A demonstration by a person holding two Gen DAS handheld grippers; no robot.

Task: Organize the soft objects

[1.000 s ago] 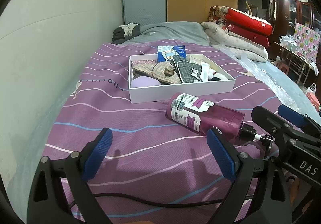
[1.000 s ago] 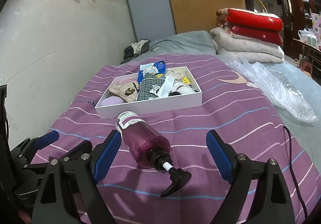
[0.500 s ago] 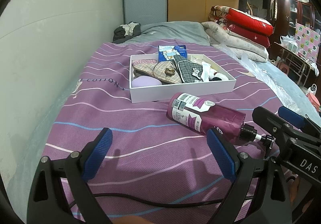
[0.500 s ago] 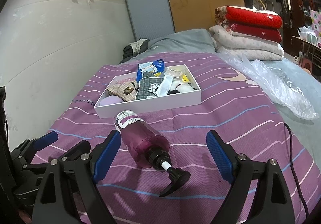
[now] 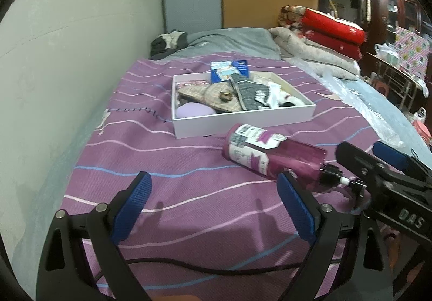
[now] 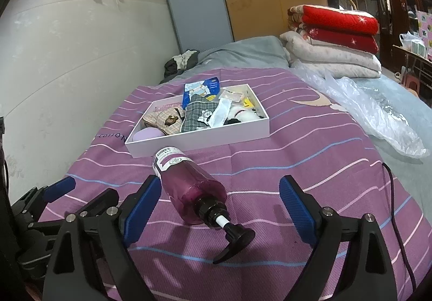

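Observation:
A white box (image 5: pixel 243 120) (image 6: pixel 205 139) sits on the purple striped bedspread, filled with soft items: plaid pouches (image 5: pixel 213 95), a grey checked cloth (image 6: pixel 197 117), a lilac sponge (image 5: pixel 193 112) and a blue packet (image 6: pixel 201 89). A magenta pump bottle (image 5: pixel 272 156) (image 6: pixel 189 185) lies on its side in front of the box. My left gripper (image 5: pixel 213 209) is open and empty, low over the bedspread, left of the bottle. My right gripper (image 6: pixel 218 209) is open, its jaws either side of the bottle's pump end.
Folded red and white quilts (image 6: pixel 334 39) are stacked at the back right. A clear plastic sheet (image 6: pixel 370 112) lies right of the bedspread. A wall (image 5: pixel 67 44) runs along the left. A black cable (image 5: pixel 205 268) crosses the near bedspread.
Both grippers have stayed nearly still, with only a slight shift of view. The bottle and the box have not moved.

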